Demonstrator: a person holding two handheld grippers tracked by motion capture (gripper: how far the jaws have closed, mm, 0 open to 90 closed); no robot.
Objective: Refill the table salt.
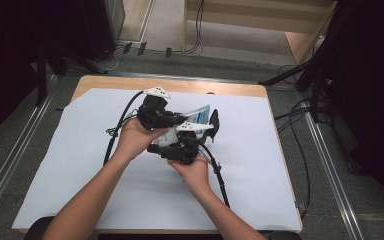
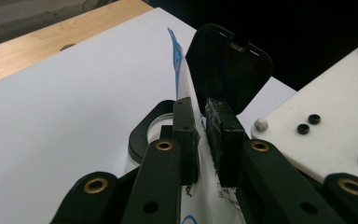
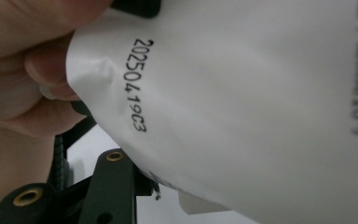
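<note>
White plastic pouch with blue print point(image 1: 198, 116) sits mid-table, my left gripper point(image 2: 208, 122) clamped on its edge; right gripper point(image 1: 206, 131) beside it, whether its jaws grip I cannot tell. Pale sheet point(image 1: 70, 150) lies open leftward; black hinged lid point(image 2: 228, 65) crowds the right.

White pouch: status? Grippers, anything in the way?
Left gripper shut on the white pouch. Right gripper at the pouch, grip unclear; black flip lid open. Nothing in the way on the white sheet.
</note>
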